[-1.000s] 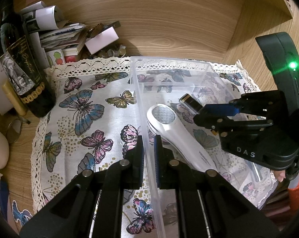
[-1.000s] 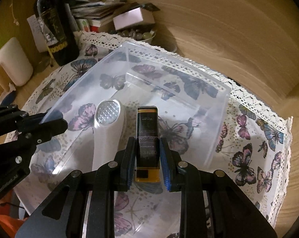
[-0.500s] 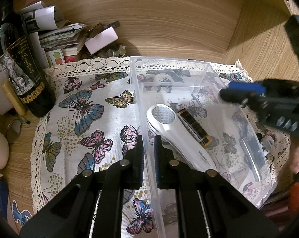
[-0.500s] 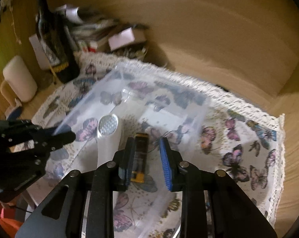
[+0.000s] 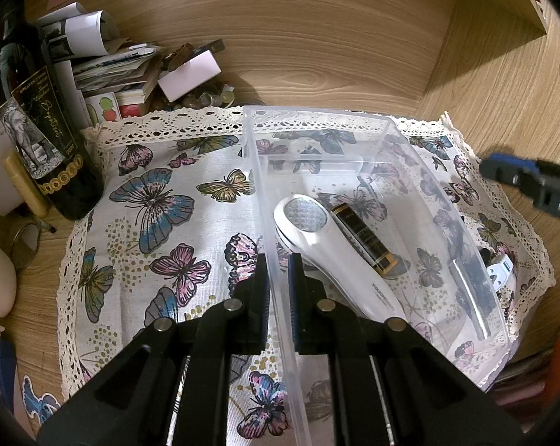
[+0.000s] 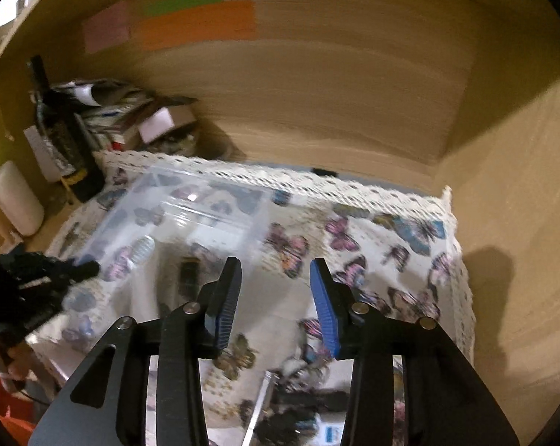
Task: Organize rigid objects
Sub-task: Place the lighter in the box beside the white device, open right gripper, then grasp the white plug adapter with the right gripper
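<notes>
released, dark tube (image 5: 365, 238) lies in clear bin (image 5: 319, 117), right gripper (image 6: 276, 297) withdrawn.

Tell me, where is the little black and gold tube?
In the left wrist view, the black and gold tube lies inside the clear bin, right beside the white handheld device.

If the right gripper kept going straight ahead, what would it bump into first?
Probably the butterfly cloth. The open right gripper points past the clear bin, which sits off to its left, though blur makes depth uncertain.

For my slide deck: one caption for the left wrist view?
Left gripper clamps the clear bin wall; white handheld device and dark tube lie inside, on butterfly cloth.
</notes>
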The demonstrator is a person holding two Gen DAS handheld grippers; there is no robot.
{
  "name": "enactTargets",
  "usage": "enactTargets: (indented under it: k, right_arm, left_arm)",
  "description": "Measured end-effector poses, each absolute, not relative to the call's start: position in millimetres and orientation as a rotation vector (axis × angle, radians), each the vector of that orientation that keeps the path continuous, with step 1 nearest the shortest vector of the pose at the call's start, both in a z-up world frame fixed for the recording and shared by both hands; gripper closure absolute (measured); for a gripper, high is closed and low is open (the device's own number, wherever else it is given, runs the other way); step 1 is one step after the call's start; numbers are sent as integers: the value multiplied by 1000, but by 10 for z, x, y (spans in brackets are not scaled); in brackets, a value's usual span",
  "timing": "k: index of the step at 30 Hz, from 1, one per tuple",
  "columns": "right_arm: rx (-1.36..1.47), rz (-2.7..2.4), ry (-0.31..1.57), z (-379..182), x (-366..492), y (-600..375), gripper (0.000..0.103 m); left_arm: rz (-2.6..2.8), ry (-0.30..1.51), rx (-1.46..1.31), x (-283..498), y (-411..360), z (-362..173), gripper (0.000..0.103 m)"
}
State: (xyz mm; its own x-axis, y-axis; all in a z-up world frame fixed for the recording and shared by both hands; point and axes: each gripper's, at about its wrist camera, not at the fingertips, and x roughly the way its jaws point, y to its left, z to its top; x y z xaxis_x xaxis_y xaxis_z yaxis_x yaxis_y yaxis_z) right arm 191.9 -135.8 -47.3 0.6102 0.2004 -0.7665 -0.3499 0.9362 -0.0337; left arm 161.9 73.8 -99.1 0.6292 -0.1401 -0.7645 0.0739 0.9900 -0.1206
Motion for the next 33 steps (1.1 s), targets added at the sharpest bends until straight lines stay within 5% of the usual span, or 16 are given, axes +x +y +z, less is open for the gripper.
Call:
enactTargets:
  k: [28, 33]
  right_arm:
    - [36, 122, 967, -1211, 1213, -2198, 68]
    - [52, 124, 940, -1146, 1198, -2197, 76]
  left_arm:
    - [-129, 875, -82, 1596, 742, -997, 94]
    - [-129, 875, -81, 1596, 741, -994, 94]
